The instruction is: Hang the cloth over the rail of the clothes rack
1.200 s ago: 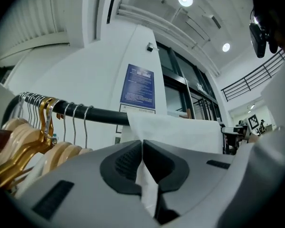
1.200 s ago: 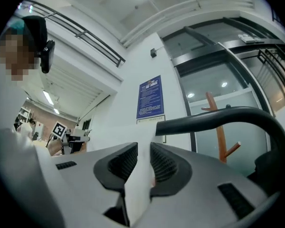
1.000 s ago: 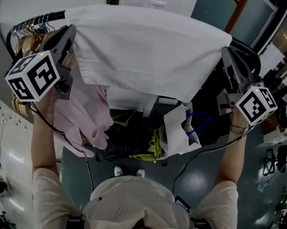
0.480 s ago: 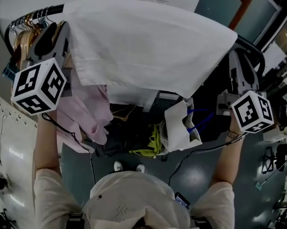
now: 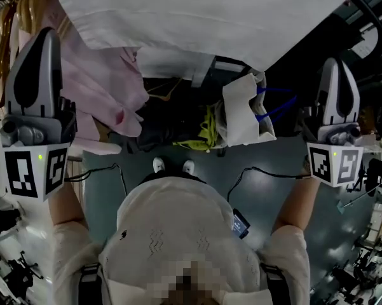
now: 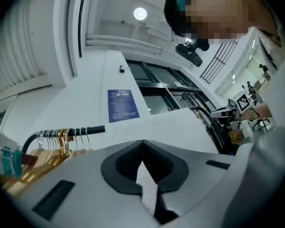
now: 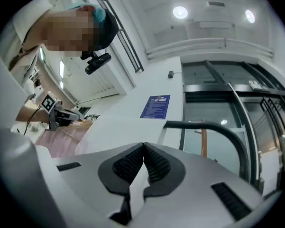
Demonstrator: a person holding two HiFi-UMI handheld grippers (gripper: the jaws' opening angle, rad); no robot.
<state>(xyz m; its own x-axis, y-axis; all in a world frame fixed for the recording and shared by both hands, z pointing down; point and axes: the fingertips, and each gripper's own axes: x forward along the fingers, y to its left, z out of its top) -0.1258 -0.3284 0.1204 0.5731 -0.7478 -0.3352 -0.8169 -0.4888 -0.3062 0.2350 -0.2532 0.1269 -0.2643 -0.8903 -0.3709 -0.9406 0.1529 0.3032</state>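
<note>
Both hand-held grippers clenched & empty; cloth lies draped over rail.
Left hand-held gripper [image 5: 46, 37]: jaws just been closing, nothing btwn. Right hand-held gripper [image 5: 335, 65]: pinched on nothing too. Both hang clear of the cloth [image 5: 203, 11], prob. b/c it sits there w/o help. Head view shows its near edge above a pink garment [image 5: 108, 94]. Only left gripper view shows bare rail [image 6: 85, 130] w/ hangers [image 6: 52, 144].

White cloth [image 5: 203, 11], pink garment [image 5: 102, 88], yellow-green fabric [image 5: 206, 129], blue wall sign [image 6: 123, 105].

One white cloth [image 5: 203, 11]; one rail [image 6: 92, 129]; one pink garment [image 5: 102, 88]; two grippers, the left gripper [image 5: 44, 33] and right gripper [image 5: 336, 62]
</note>
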